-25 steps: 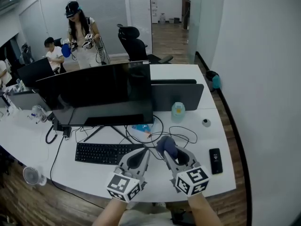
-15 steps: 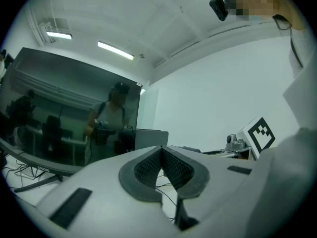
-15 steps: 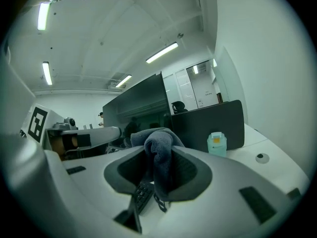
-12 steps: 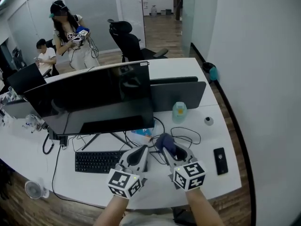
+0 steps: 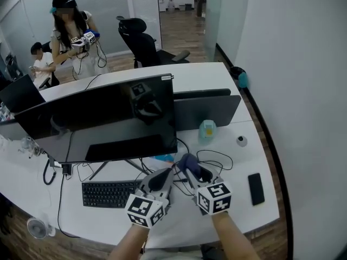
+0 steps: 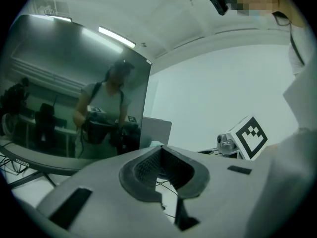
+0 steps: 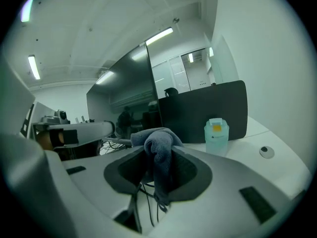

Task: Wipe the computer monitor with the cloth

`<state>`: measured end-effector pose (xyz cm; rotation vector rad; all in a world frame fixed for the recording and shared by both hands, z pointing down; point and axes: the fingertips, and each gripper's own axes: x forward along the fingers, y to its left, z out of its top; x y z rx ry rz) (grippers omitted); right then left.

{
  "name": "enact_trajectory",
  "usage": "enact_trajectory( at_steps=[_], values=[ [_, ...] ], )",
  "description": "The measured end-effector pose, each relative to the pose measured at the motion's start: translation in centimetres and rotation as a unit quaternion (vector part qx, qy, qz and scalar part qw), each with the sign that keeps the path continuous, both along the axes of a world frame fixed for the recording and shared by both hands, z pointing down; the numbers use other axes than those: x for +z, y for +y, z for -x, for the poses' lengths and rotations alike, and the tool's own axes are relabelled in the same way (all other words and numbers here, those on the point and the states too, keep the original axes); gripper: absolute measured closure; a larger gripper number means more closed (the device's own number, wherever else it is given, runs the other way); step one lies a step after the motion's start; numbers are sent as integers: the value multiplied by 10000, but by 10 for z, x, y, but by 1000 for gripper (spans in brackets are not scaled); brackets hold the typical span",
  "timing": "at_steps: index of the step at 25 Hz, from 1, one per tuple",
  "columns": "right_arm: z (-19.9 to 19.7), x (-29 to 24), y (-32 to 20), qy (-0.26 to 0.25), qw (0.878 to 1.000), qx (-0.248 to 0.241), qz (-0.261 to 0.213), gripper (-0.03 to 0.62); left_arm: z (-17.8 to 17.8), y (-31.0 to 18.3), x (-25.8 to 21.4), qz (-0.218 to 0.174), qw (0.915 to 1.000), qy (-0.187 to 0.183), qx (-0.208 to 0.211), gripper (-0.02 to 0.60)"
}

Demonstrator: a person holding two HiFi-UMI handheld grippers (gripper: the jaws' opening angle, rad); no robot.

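The wide black monitor stands switched off on the white desk, and it fills the left of the left gripper view. My right gripper is shut on a dark blue cloth. The cloth bunches above the jaws and hangs down between them. This gripper hovers over the cables, just right of the monitor's lower right corner. Beside it my left gripper is shut with nothing in it.
A black keyboard lies below the monitor, with loose cables to its right. Behind them a pale green tub stands against a dark divider panel. A phone and a small round object lie at right. Two people are behind the desk.
The head view has drifted, so the monitor sits lower and further left. Both grippers have crept slightly toward the monitor, side by side, the right one still holding the cloth.
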<state>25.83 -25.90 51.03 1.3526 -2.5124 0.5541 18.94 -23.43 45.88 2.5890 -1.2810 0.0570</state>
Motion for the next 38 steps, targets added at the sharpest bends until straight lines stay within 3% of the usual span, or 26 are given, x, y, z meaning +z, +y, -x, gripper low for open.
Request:
enact_trajectory(
  at_steps=[16,27,38],
  values=[
    [14,67,-53,618,9965,18,563,465,13,-31,38,292,9994,-10,173,574],
    [22,62,-77,1164,9929,-9,253,467,13,-39,44,386,9984,89,414,574],
    [25,40,-80,1225,9924,97,34,467,16,-35,35,292,9980,120,553,574]
  ],
)
